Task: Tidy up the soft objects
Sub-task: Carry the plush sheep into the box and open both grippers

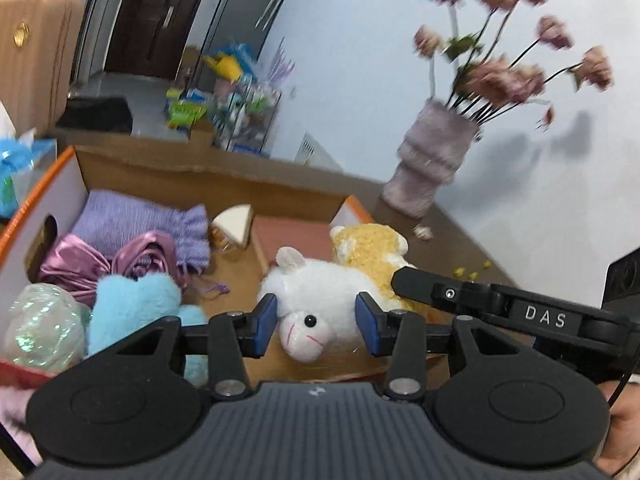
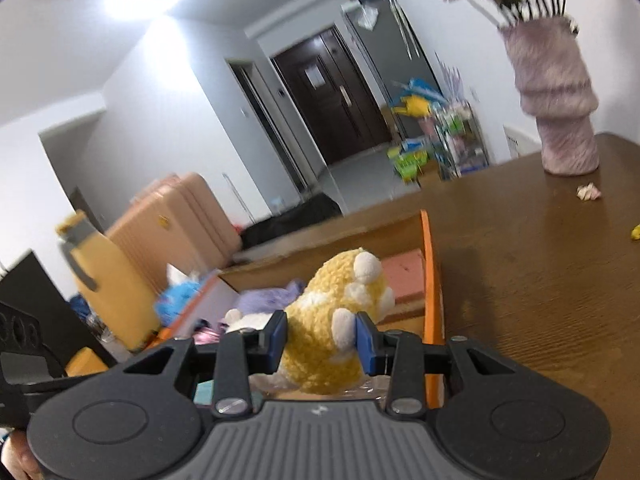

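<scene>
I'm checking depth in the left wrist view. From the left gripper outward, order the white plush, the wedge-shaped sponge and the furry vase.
1. White plush: between the left gripper's fingers, in the box.
2. Wedge-shaped sponge: farther back in the box, left of centre.
3. Furry vase: beyond the box on the table, upper right.
</scene>
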